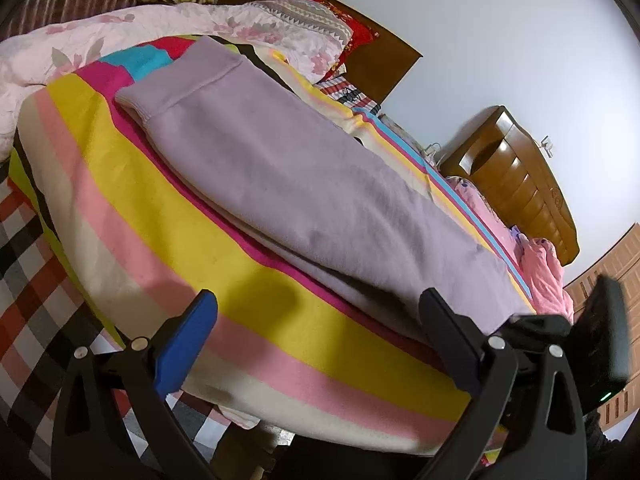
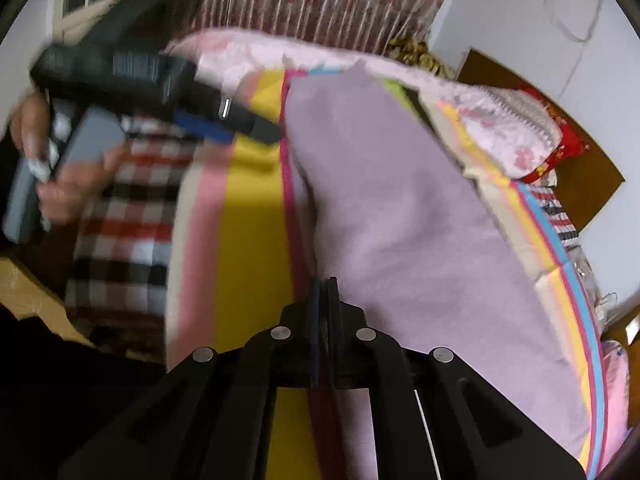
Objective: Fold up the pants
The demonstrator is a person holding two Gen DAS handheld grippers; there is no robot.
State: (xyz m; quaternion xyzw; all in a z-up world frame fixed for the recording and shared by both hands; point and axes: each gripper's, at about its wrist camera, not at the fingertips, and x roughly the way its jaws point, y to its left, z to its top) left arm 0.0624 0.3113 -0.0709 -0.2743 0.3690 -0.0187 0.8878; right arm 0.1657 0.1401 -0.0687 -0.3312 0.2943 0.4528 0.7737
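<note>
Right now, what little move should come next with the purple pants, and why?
Probably close the left hand-held gripper on the near edge of the lilac pants. Its jaws stand wide open over the striped blanket, one finger just at the pants' edge, holding nothing. The right hand-held gripper is already shut at the pants' edge, though whether it pinches fabric is unclear.

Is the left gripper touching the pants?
Cannot tell. In the left wrist view the left gripper stands open over the striped blanket; its right finger overlaps the pants edge, without showing contact or gap.
</note>
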